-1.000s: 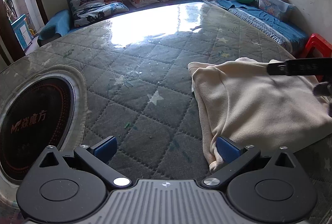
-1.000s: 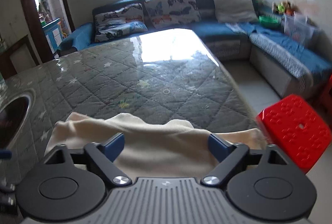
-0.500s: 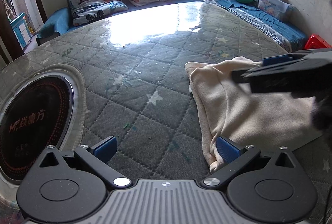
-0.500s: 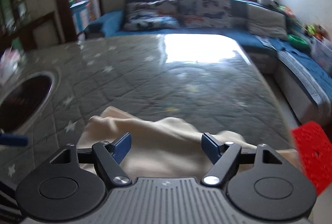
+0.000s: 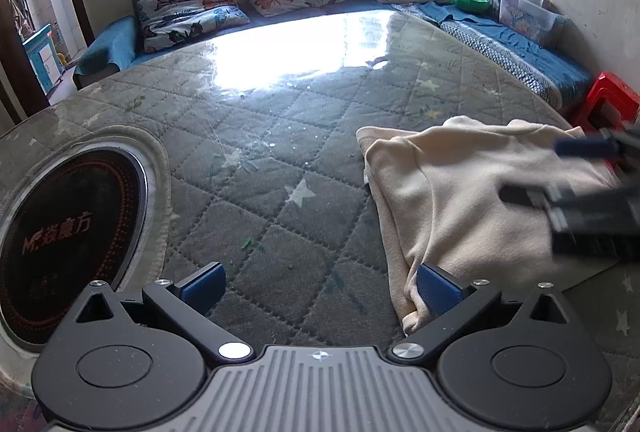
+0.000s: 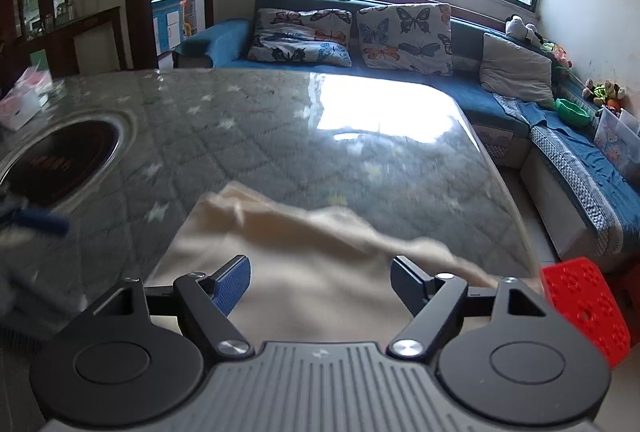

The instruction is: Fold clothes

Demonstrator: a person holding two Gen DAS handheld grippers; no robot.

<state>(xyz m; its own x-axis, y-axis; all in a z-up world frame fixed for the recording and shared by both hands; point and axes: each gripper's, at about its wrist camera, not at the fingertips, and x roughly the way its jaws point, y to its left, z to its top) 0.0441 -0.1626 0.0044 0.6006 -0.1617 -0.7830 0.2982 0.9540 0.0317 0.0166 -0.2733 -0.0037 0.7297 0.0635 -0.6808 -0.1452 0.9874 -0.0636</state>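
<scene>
While both tongs gape, cooktop (image 5: 60, 228) logo begins "M".

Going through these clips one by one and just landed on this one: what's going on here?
A person with a gripper in each hand is working on a cream garment lying rumpled on a quilted table. Both grippers are open and hold nothing. The left gripper sits low at the garment's near corner. The right gripper is above the cloth, blurred with motion. No clean fold shows yet.
</scene>
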